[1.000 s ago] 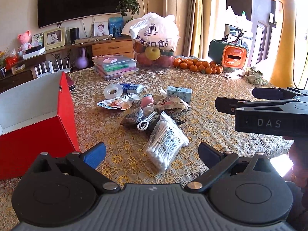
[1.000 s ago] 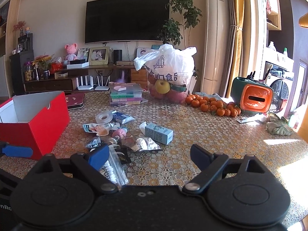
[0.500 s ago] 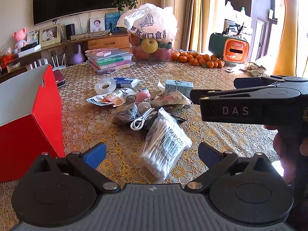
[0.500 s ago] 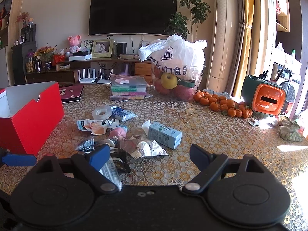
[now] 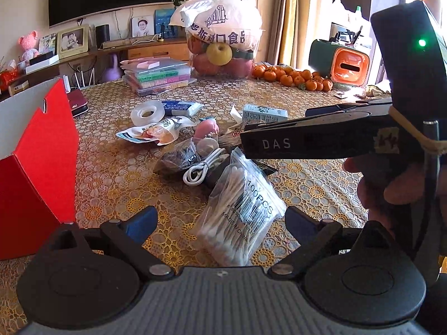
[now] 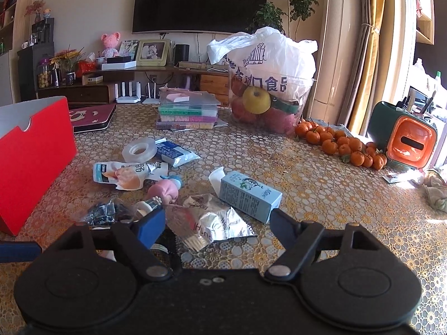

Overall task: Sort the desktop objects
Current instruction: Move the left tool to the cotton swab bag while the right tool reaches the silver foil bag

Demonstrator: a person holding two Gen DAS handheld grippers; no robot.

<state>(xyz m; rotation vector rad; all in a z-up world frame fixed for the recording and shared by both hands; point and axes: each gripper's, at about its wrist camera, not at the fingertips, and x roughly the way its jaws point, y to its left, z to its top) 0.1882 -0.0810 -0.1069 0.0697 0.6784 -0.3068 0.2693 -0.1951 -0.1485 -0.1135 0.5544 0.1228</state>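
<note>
A pile of small items lies on the patterned table. A clear bag of cotton swabs rests between the fingers of my open left gripper. Behind it lie a white cable, a pink toy, a tape roll and a snack pouch. My right gripper is open, low over a crumpled foil wrapper, beside a light blue carton. In the left wrist view, the right gripper reaches in from the right over the pile.
An open red box stands on the left. At the back are stacked plastic cases, a bag of fruit, several oranges and a green and orange holder. A hand holds the right gripper.
Both grippers have moved forward and lower toward the pile. The right gripper has swung left across the left wrist view, over the items. Both stay open.
</note>
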